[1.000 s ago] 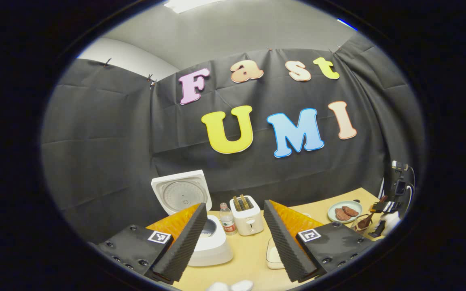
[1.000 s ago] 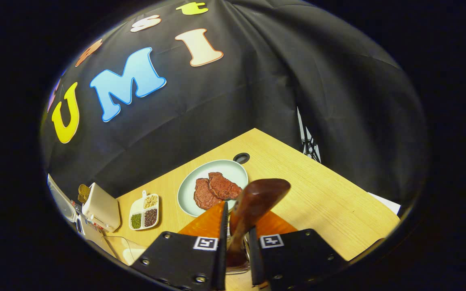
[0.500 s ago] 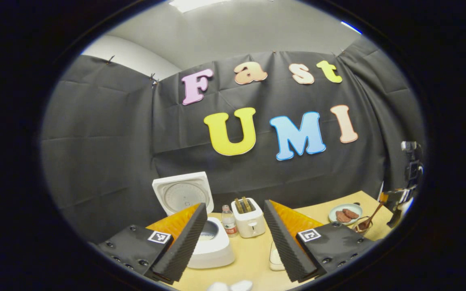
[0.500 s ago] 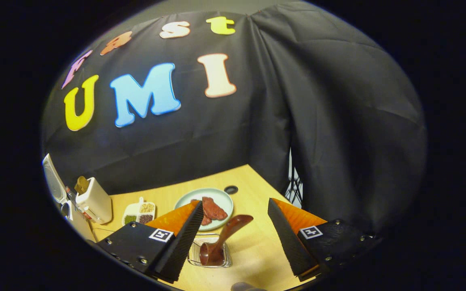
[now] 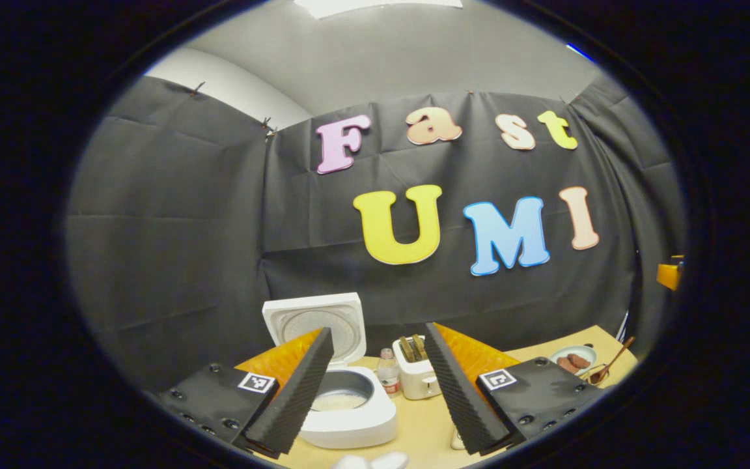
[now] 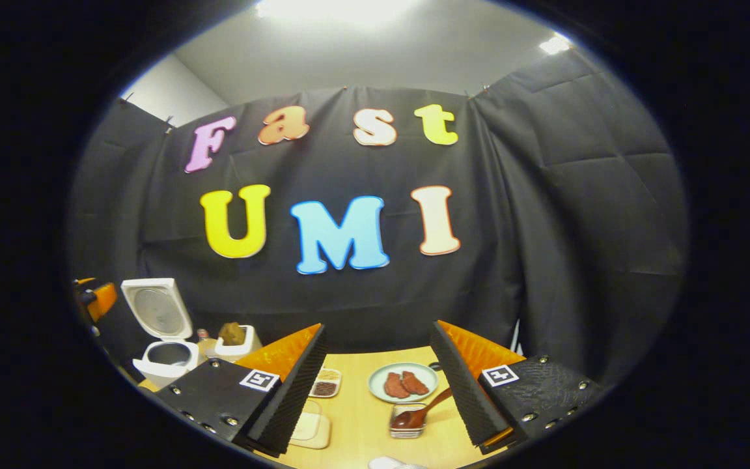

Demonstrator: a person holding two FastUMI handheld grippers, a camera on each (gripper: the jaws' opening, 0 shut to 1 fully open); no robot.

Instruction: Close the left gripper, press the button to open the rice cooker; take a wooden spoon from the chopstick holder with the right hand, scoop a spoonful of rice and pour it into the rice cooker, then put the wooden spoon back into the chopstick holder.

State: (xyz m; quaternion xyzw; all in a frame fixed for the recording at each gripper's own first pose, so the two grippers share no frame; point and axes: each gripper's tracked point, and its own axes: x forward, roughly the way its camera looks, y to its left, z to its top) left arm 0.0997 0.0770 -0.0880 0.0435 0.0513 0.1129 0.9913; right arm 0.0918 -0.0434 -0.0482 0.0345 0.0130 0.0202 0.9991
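Left gripper view
- Left gripper (image 5: 375, 384): spread wide, holding nothing, raised above the table (image 5: 414, 430).
- Cooker (image 5: 349, 407): straight ahead between the fingers, lid (image 5: 315, 322) upright, pale rice visible in the pot.
- Toaster (image 5: 417, 378): just right of the cooker, small bottle (image 5: 388, 381) between them.
- Spoon (image 5: 612, 361): far right at the table edge, handle slanting up out of the holder (image 5: 593, 374), beside the plate (image 5: 573, 358).

Right gripper view
- Right gripper (image 6: 378, 384): spread wide, empty, well back from the table (image 6: 355, 423).
- Spoon (image 6: 424, 407): bowl down in the holder (image 6: 406, 420), handle leaning up to the right toward the right finger, apart from it.
- Plate (image 6: 375, 391): just behind the holder, two brown patties on it.
- Tray (image 6: 326, 384): left of the plate, partly behind the left finger.
- Cooker (image 6: 163, 358): far left, lid open.

Judgement
- Stage: apparently finished, with rice in the pot and the spoon returned.
- Risk, spoon: leans steeply in a shallow holder; a brush from the right finger could tip it onto the table.
- Risk, lid: upright and near the left gripper's path; a careless sweep could knock it shut or shove the cooker.
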